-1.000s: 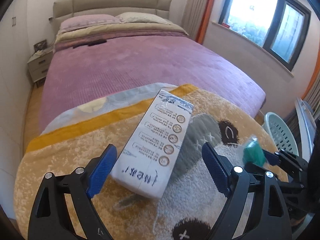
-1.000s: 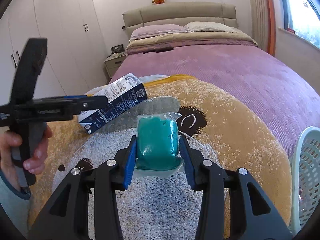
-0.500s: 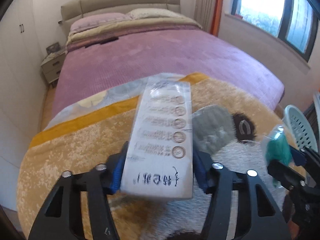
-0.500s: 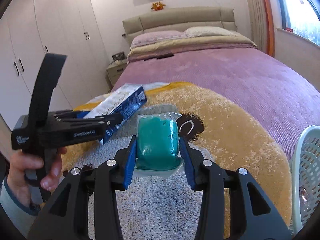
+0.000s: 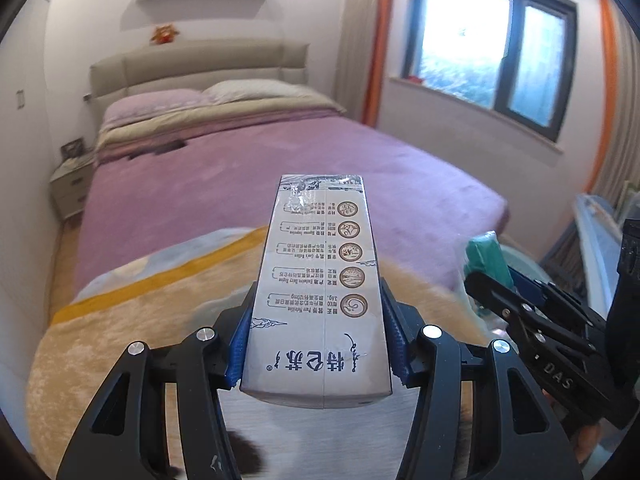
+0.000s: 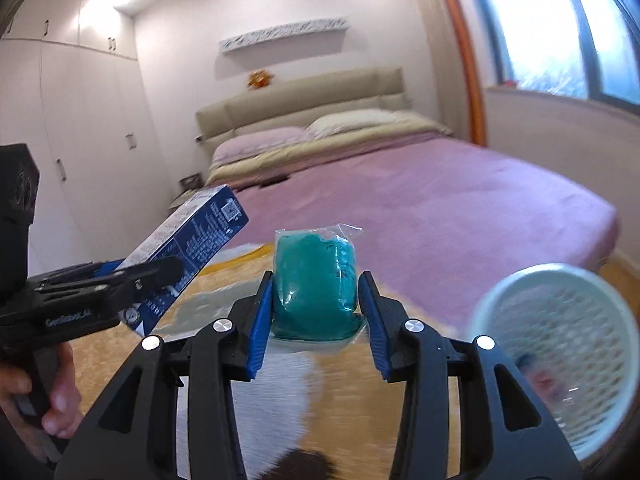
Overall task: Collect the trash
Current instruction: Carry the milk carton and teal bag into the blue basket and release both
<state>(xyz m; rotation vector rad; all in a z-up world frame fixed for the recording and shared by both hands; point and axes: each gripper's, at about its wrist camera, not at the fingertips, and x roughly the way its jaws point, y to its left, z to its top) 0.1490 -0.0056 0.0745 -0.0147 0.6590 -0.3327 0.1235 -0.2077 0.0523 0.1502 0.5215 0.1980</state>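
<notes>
One carton point(image 5: 320, 292), one green packet point(image 6: 315, 286)

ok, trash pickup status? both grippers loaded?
Both pickups done: left gripper is shut on the milk carton, right gripper on the bagged teal lump, both off the blanket. Left: drop them in the white basket at right.

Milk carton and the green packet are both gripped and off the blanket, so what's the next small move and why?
Probably carry the right hand-held gripper over the white mesh basket and let go. It is shut on the green packet, and the basket's open mouth sits just to its right. The left hand-held gripper, shut on the milk carton, can follow.
</notes>
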